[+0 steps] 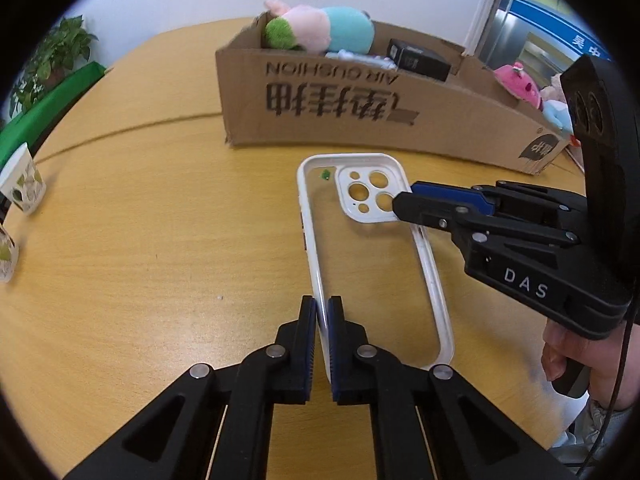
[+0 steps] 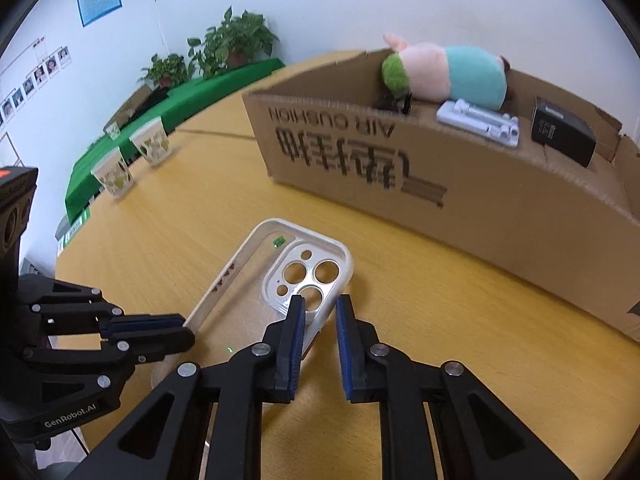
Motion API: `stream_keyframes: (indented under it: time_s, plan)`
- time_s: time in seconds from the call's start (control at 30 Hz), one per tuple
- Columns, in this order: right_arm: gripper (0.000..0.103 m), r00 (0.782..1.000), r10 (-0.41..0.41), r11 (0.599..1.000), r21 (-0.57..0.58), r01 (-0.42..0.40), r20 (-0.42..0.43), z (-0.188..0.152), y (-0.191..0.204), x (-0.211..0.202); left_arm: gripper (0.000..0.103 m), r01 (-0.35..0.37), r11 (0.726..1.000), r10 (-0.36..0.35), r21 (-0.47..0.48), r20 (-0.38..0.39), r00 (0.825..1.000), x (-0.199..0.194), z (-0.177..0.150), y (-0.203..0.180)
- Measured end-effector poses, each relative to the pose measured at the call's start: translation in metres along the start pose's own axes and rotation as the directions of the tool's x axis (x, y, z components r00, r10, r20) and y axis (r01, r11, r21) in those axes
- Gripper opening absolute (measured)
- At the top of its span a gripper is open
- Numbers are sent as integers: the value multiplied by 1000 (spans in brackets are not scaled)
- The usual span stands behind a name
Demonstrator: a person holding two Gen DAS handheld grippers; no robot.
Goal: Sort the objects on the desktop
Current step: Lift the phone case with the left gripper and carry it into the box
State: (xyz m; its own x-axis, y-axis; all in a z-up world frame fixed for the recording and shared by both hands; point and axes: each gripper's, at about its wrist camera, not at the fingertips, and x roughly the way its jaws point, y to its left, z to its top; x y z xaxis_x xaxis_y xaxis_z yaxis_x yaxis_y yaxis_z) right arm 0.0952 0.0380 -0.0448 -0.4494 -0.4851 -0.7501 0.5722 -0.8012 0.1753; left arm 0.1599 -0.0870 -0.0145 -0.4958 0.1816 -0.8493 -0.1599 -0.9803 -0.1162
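A clear phone case point(image 1: 368, 272) with a white rim lies on the wooden table point(image 1: 160, 240), camera cut-outs at its far end. My left gripper point(image 1: 322, 309) is shut on the case's left rim near the near end. From the right, my right gripper point(image 1: 404, 202) reaches in and pinches the rim beside the camera cut-outs. In the right wrist view the case point(image 2: 240, 308) has its camera corner between the pads of the right gripper point(image 2: 320, 309), and the left gripper point(image 2: 188, 330) holds the opposite rim.
A long cardboard box point(image 1: 360, 120) stands behind the case, holding a plush pig point(image 1: 320, 28), a black carton point(image 1: 420, 60) and a grey-white tray point(image 2: 476, 120). Pink plush toys point(image 1: 520, 84) lie further right. Paper cups point(image 2: 152, 140) stand at the table's left, by a green cloth point(image 2: 192, 96).
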Motion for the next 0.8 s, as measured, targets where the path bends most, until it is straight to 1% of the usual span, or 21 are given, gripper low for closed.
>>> stream_keyframes:
  time_s: [0.13,0.23,0.3,0.37,0.47,0.5,0.6,0.67,0.73,0.8]
  plan:
    - [13,996,-11,1000,7,10,86,18,-6,-31,5,14,1000,-17,27,89,996,-26,28,-11]
    - [13,989,-27,999,25,23,143,32,-18,-54,5,28,998,-35,52,138,990,-38,52,-22]
    - [13,981,-55,998,32,50,184,43,-26,-72,5,42,996,-55,77,170,984,-46,70,-34]
    - [13,971,-93,996,29,89,222,56,-35,-92,5,42,995,-61,91,219,974,-53,89,-48]
    - [13,950,-132,991,23,131,282,82,-53,-124,5,86,989,-114,119,254,961,-56,123,-66]
    - [13,944,-142,990,23,142,297,91,-59,-132,5,91,987,-124,133,260,958,-55,134,-73]
    - [13,931,-180,983,17,185,317,117,-81,-149,5,107,982,-148,156,277,950,-52,165,-89]
    - [13,929,-199,979,17,204,313,131,-98,-153,5,119,980,-161,161,277,947,-45,187,-96]
    - [13,931,-209,977,21,212,298,145,-117,-152,5,128,978,-169,163,264,950,-35,204,-103]
    - [13,941,-207,978,38,204,267,156,-141,-143,5,136,978,-172,161,238,956,-16,224,-109]
